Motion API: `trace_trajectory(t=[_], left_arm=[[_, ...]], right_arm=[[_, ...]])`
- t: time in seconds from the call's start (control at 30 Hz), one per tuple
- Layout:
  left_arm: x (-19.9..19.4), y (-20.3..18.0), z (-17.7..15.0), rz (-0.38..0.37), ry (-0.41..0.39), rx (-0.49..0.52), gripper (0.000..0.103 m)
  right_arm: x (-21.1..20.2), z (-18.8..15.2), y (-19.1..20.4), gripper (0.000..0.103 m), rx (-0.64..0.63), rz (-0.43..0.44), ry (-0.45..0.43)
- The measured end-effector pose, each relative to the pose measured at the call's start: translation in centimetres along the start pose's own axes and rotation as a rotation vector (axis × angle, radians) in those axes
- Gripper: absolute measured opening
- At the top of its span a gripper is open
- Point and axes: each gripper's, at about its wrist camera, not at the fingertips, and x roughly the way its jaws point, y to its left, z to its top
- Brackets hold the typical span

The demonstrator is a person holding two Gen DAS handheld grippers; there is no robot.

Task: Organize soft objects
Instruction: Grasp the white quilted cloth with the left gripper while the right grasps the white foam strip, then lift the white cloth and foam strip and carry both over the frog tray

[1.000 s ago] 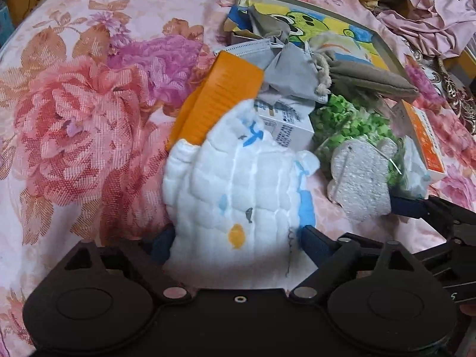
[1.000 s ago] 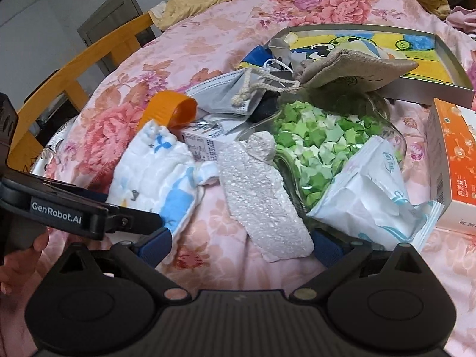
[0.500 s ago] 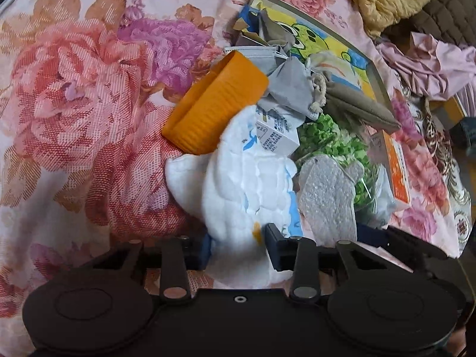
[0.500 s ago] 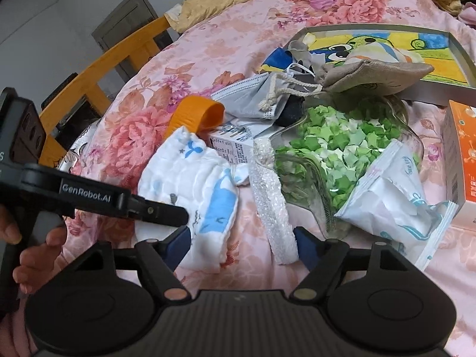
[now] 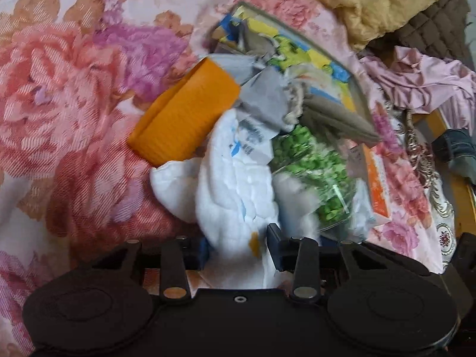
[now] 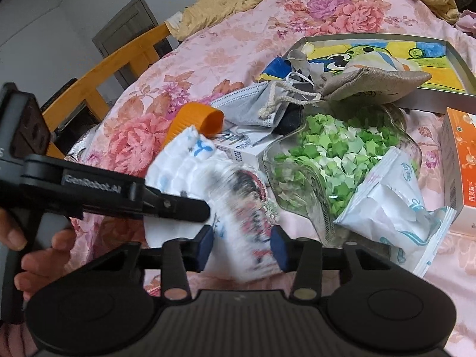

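Observation:
A white quilted cloth point(image 5: 235, 196) with small blue and orange prints lies on the flowered bedspread; my left gripper point(image 5: 238, 245) is shut on its near end. It also shows in the right wrist view point(image 6: 181, 163), behind the left gripper's arm. My right gripper point(image 6: 241, 245) is shut on a white foam piece point(image 6: 247, 208), lifted and blurred, with red and black marks on the side that faces me. A grey face mask point(image 6: 247, 110), a tan drawstring pouch point(image 6: 369, 84) and a white tissue pack point(image 6: 383, 208) lie in the pile.
A glass jar of green paper stars point(image 6: 333, 154) lies between the cloth and an orange box point(image 6: 459, 163). An orange ribbed cup point(image 5: 184, 119), a small white carton point(image 6: 241, 148) and a cartoon tray point(image 6: 446, 68) sit behind. A wooden chair point(image 6: 98, 89) stands left.
My left gripper closed on the white cloth and bunched it. My right gripper closed on the foam piece, lifted it and turned it over.

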Motion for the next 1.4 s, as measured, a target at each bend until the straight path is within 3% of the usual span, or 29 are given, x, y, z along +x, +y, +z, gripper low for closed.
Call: trace_trajectory(t=[0.23, 0.43, 0.63, 0.8, 0.9, 1.0, 1.17, 1.4], left_arm=[[0.5, -0.3, 0.1, 0.035, -0.015, 0.027, 0.034], [0.4, -0.6, 0.0, 0.026, -0.034, 0.062, 0.029], [0.7, -0.6, -0.2, 0.016, -0.021, 0.070, 0.029], [0.7, -0.8, -0.3, 0.024, -0.030, 0.092, 0.029], [0.9, -1.2, -0.4, 0.038, -0.028, 0.117, 0.030], [1.2, -1.4, -0.5, 0.046, -0.027, 0.136, 0.030], [1.2, -1.3, -0.5, 0.038, -0.021, 0.140, 0.028], [0.3, -1.5, -0.5, 0.017, -0.061, 0.148, 0.016]], right_arm=[[0.0, 0.0, -0.2, 0.038, -0.019, -0.073, -0.012], [0.3, -0.6, 1.8, 0.038, -0.174, -0.101, -0.012], [1.1, -1.8, 4.0, 0.039, -0.353, -0.229, -0.023], [0.8, -1.6, 3.8, 0.030, -0.348, -0.291, -0.062], [1.2, -1.6, 3.4, 0.028, -0.332, -0.282, -0.049], [1.3, -1.6, 3.2, 0.016, -0.335, -0.280, -0.046], [0.6, -1.4, 3.4, 0.012, -0.326, -0.248, -0.071], [-0.8, -1.2, 4.4, 0.012, -0.363, -0.247, -0.132]])
